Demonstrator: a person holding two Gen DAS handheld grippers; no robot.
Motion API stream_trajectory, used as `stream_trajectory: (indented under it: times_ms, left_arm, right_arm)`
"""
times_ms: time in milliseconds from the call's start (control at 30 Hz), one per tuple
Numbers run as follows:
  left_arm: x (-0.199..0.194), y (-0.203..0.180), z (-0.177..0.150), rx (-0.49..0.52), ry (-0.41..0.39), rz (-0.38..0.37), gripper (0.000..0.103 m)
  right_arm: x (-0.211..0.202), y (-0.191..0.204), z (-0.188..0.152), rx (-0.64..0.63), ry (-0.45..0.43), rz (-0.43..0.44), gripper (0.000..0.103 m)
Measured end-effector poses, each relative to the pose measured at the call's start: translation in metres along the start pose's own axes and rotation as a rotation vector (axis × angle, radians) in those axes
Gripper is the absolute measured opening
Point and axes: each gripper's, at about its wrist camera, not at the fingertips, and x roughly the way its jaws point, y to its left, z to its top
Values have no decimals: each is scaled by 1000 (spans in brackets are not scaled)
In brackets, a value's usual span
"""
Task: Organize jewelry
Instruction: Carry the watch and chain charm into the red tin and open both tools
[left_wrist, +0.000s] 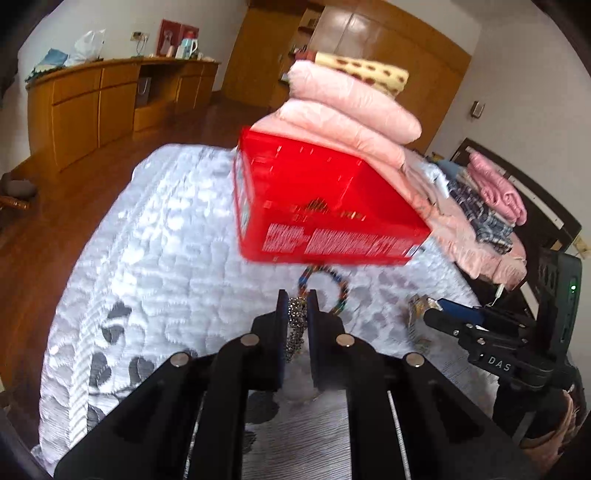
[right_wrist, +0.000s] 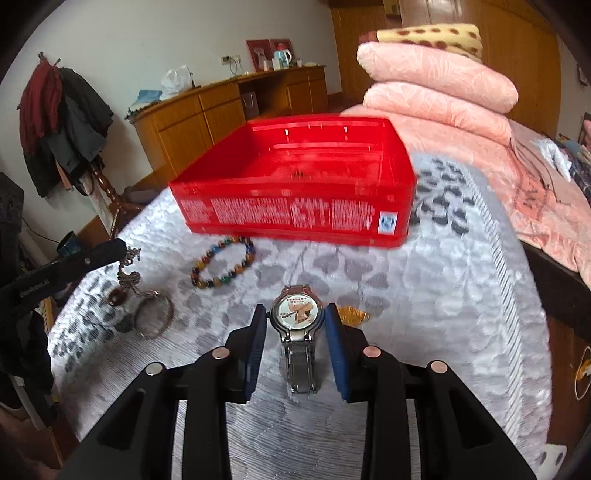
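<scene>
left gripper (left_wrist: 298, 308) pinches the chain (left_wrist: 295, 325), right gripper (right_wrist: 295, 325) clamps the watch (right_wrist: 296, 317); both should lift clear, then carry over the red box (right_wrist: 295, 177).

Right gripper (right_wrist: 295, 325) jaws clamping wristwatch (right_wrist: 296, 317), red box (right_wrist: 295, 192) beyond, beaded bracelet (right_wrist: 223, 267)

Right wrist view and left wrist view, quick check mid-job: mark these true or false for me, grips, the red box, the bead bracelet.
1. The right gripper holds a wristwatch by its case. True.
2. The left gripper is empty. False: it is shut on a silver chain.
3. The red box has its lid on. False: it is open-topped.
4. The bead bracelet lies on the bedspread, outside the box. True.
5. The bracelet is all one colour. False: its beads are mixed colours.
</scene>
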Motion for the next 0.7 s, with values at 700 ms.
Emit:
stream_trajectory:
  times_ms: [700]
  left_arm:
    - [9, -44, 65, 72, -96, -92, 9]
  right_arm:
    - [-31, -4, 72, -50, -139, 5, 32]
